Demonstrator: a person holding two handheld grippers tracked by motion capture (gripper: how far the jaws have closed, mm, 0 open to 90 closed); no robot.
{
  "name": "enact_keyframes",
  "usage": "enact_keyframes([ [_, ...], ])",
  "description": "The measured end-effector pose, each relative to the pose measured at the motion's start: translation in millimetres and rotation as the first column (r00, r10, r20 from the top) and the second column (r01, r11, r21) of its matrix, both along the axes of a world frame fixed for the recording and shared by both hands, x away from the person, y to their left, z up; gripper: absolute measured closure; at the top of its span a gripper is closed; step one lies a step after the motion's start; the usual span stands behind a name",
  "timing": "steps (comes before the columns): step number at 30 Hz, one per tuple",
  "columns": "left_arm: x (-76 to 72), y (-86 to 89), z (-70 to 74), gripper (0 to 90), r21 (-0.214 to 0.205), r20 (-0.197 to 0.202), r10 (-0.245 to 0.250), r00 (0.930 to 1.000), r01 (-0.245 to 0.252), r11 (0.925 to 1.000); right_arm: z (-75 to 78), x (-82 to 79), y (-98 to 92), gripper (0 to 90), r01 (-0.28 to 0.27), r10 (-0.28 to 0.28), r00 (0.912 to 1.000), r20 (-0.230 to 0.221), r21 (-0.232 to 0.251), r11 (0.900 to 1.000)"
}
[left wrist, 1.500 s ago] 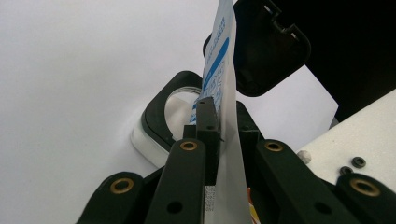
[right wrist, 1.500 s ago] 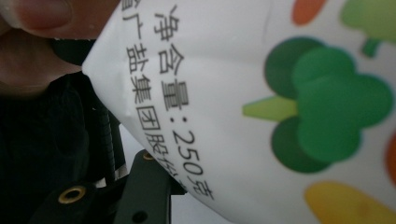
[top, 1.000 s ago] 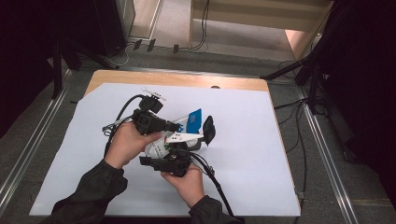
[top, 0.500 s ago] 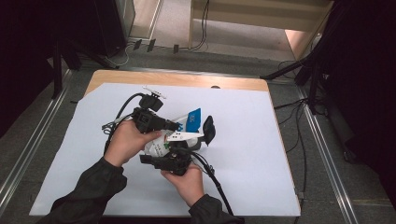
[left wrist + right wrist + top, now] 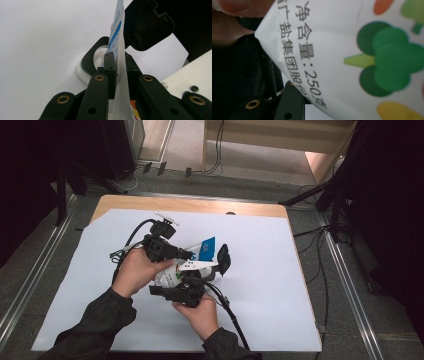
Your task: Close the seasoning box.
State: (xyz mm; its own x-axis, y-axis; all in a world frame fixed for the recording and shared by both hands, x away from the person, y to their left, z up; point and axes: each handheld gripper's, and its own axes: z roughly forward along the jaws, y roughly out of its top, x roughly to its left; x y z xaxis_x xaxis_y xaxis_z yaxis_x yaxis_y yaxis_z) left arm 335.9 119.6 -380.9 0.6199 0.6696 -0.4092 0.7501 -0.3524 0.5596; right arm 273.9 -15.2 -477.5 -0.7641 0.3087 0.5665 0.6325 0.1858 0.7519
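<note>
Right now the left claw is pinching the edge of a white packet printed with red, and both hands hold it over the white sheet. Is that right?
Not quite: the print on that edge of the packet is blue, not red, as the left gripper view shows. The rest holds: the left claw is shut on that edge, and both hands hold it over the white sheet.

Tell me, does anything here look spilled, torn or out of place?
Nothing stands out. The white plastic pouch with blue print is held above the white sheet by the left gripper; no spill or tear shows.
</note>
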Motion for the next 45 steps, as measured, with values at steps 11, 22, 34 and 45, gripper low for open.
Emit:
enact_keyframes([
  [11,-0.7,-1.2,0.7,84.9,0.007,0.009,-0.003,1.0000,0.003,1.0000,-0.2,0.4,-0.1,68.5,-0.004,0.004,1.0000,0.007,-0.003,1.0000],
  [22,-1.8,-1.0,3.0,85.0,0.004,0.023,-0.010,0.9997,0.010,0.9999,-0.3,0.6,-0.2,68.8,0.001,-0.001,0.9998,0.017,-0.002,1.0000],
  [34,-3.0,-2.0,5.1,85.0,0.002,0.042,-0.027,0.9988,0.027,0.9996,0.5,0.6,-1.6,68.7,0.003,-0.002,0.9996,0.029,-0.007,1.0000],
  [45,-6.5,3.7,-4.7,84.7,-0.014,0.061,-0.044,0.9972,0.045,0.9989,-6.0,0.0,-0.5,68.6,-0.007,0.010,0.9979,0.064,-0.053,0.9986],
])
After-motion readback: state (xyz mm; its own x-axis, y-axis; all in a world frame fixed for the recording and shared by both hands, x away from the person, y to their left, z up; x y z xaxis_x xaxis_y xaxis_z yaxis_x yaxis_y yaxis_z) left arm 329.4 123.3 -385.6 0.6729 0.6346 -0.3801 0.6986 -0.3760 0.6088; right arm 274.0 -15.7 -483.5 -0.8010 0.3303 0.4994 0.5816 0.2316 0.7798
